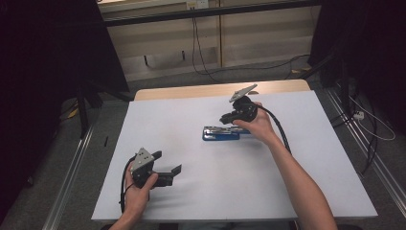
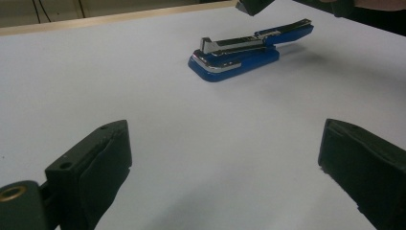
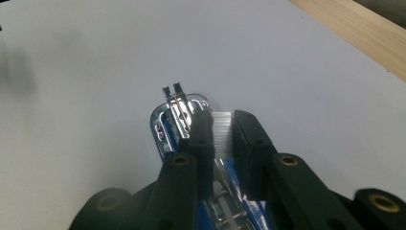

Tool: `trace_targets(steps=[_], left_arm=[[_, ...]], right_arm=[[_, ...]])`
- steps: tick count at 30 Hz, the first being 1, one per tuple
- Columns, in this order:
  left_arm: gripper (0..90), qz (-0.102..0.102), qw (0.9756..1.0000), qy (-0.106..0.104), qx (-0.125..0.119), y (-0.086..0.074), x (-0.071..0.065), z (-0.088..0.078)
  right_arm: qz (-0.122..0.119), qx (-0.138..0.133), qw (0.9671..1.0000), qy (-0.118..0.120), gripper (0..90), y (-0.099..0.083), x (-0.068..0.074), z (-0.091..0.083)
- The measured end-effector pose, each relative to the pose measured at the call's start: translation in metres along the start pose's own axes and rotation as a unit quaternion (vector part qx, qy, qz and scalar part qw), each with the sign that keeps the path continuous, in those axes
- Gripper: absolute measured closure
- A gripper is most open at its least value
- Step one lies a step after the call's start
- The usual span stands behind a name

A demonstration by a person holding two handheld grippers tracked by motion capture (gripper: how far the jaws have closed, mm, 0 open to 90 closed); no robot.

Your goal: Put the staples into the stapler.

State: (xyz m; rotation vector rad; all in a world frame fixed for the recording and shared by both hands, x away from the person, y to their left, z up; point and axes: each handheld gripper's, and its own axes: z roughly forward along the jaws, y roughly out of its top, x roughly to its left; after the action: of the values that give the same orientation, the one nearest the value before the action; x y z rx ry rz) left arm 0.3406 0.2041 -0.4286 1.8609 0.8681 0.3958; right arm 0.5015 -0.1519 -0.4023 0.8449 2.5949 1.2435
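The right claw (image 3: 222,132) grips a strip of staples (image 3: 221,130) over the open blue stapler (image 2: 244,50). The left claw (image 2: 225,163) gapes empty at the near left of the white bench (image 1: 191,201), nothing between them.

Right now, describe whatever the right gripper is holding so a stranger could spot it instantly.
On the white table, look past the middle to the blue stapler lying open. Directly above it the right gripper is shut on a strip of staples, a short silvery ribbed bar pinched between the black jaws. It is pale and finely ridged, unlike the glossy blue and chrome stapler below.
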Motion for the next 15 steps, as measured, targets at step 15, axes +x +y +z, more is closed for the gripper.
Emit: trace_targets(steps=[15], left_arm=[[4.4,0.002,1.0000,-0.003,0.001,0.000,-0.001,0.002]], right_arm=[[-0.030,0.008,0.9993,0.020,79.0,0.013,0.013,0.013]])
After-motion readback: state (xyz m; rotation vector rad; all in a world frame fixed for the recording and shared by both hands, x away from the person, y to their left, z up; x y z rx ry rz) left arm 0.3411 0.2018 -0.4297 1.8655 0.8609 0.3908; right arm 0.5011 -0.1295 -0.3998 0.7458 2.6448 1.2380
